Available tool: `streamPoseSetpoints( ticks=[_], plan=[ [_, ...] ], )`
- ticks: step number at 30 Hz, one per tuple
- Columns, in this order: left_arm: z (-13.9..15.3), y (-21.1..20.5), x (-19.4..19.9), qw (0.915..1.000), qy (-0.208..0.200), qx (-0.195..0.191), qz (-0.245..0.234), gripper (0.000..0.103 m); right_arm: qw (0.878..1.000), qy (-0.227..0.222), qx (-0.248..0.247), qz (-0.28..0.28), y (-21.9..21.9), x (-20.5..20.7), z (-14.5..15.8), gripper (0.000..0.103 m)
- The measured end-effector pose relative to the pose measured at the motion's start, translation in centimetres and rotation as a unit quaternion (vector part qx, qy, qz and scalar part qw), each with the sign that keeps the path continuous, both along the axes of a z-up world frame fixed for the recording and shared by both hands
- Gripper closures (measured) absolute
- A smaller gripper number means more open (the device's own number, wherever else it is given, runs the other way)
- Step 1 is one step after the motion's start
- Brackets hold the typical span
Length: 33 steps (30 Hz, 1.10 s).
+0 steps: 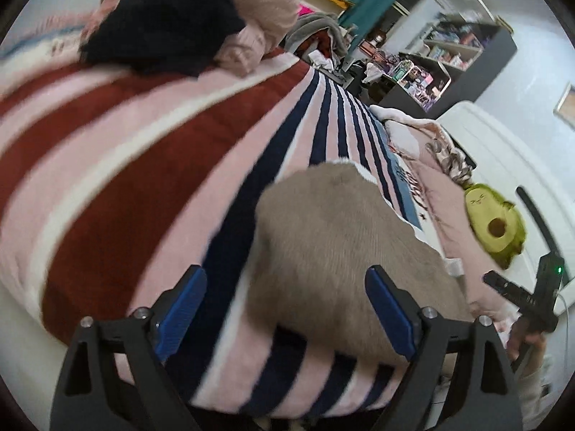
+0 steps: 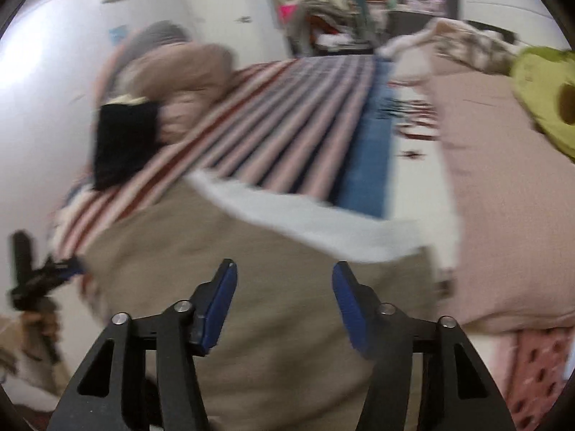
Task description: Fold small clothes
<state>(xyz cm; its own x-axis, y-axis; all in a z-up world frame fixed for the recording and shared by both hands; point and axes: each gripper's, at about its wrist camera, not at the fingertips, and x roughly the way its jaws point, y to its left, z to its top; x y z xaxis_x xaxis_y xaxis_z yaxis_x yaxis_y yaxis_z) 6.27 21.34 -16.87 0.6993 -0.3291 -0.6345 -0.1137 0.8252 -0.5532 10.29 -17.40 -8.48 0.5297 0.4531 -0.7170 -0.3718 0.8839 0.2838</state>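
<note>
A tan-grey garment (image 1: 345, 251) with a white fleecy lining lies on the striped blanket (image 1: 151, 165) near the bed's front edge. My left gripper (image 1: 285, 278) is open, its blue pads either side of the garment's near-left part, holding nothing. In the right wrist view the same garment (image 2: 251, 287) fills the foreground, its white lining (image 2: 305, 219) turned up along the far edge. My right gripper (image 2: 284, 274) is open just above it. The right gripper also shows in the left wrist view (image 1: 528, 298); the left one shows in the right wrist view (image 2: 43, 276).
A pile of black (image 1: 161, 25) and pink (image 1: 258, 10) clothes sits at the far left of the bed. A pink pillow (image 2: 503, 197) and an avocado plush (image 1: 494, 226) lie to the right. Shelves (image 1: 449, 61) and clutter stand beyond the bed.
</note>
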Motion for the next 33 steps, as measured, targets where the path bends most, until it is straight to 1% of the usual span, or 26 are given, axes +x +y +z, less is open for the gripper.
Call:
streamPoseSetpoints(
  ticks=[1,2,3,4,6,8,10,12,14,17,19,20,21,22,24,26,28,30,33],
  plan=[
    [-0.6,-0.1,-0.2,0.9998,0.004,-0.019,-0.002,0.015,1.0,0.005,0.01,0.016,1.2,-0.5,-0.2,0.075],
    [-1.3,-0.3,-0.4,0.9991,0.006,-0.042,-0.007,0.015,0.999,0.01,0.023,0.034,2.6,-1.1,-0.5,0.08],
    [-1.9,-0.6,-0.4,0.9978,0.006,-0.064,-0.015,0.015,0.998,0.014,0.034,0.048,3.6,-1.4,-0.9,0.088],
    [-2.3,-0.9,-0.4,0.9964,0.004,-0.082,-0.022,0.015,0.997,0.02,0.041,0.061,5.0,-1.8,-1.4,0.093],
    [-3.0,-1.6,0.0,0.9928,-0.001,-0.114,-0.037,0.015,0.996,0.033,0.039,0.077,6.8,-2.0,-2.4,0.093],
    [-3.3,-2.4,0.7,0.9898,-0.007,-0.133,-0.051,0.015,0.995,0.043,0.03,0.09,8.2,-2.0,-3.5,0.093],
    [-3.6,-3.2,1.6,0.9879,-0.004,-0.142,-0.061,0.015,0.994,0.05,0.015,0.095,9.1,-2.1,-4.4,0.093],
    [-3.9,-3.9,2.5,0.9856,-0.002,-0.157,-0.061,0.015,0.994,0.066,0.004,0.089,9.3,-1.9,-5.7,0.093],
    [-4.1,-4.4,3.2,0.9864,0.001,-0.155,-0.057,0.015,0.993,0.083,0.009,0.081,9.1,-1.7,-6.7,0.094],
    [-3.6,-5.2,4.3,0.9884,-0.006,-0.145,-0.046,0.016,0.993,0.087,-0.003,0.08,9.4,-1.8,-7.5,0.095],
    [-3.3,-5.5,4.9,0.9903,-0.012,-0.133,-0.04,0.029,0.993,0.084,-0.011,0.08,9.8,-1.7,-7.8,0.095],
    [-3.2,-5.7,5.2,0.9911,-0.014,-0.126,-0.04,0.048,0.993,0.082,-0.013,0.08,10.0,-1.8,-7.8,0.095],
    [-3.1,-6.0,5.7,0.9905,-0.022,-0.128,-0.046,0.064,0.994,0.081,-0.014,0.079,10.4,-1.8,-7.7,0.094],
    [-2.9,-6.1,5.9,0.99,-0.026,-0.13,-0.049,0.067,0.994,0.08,-0.014,0.079,10.6,-1.9,-7.7,0.094],
    [-2.0,-6.4,6.1,0.991,-0.043,-0.115,-0.052,0.075,0.993,0.082,-0.014,0.078,11.0,-1.7,-7.6,0.094],
    [-0.9,-6.2,5.5,0.9914,-0.068,-0.101,-0.049,0.078,0.993,0.077,-0.018,0.087,11.9,-2.0,-7.3,0.094],
    [-0.1,-5.4,4.9,0.9908,-0.085,-0.096,-0.045,0.079,0.992,0.075,-0.019,0.095,12.8,-2.1,-7.1,0.095],
    [0.4,-4.7,4.2,0.9904,-0.098,-0.089,-0.04,0.08,0.991,0.082,-0.006,0.105,14.0,-1.8,-7.0,0.096],
    [1.2,-2.4,2.7,0.9899,-0.119,-0.076,-0.017,0.08,0.987,0.092,0.024,0.13,16.7,-1.5,-6.9,0.096]
  ],
)
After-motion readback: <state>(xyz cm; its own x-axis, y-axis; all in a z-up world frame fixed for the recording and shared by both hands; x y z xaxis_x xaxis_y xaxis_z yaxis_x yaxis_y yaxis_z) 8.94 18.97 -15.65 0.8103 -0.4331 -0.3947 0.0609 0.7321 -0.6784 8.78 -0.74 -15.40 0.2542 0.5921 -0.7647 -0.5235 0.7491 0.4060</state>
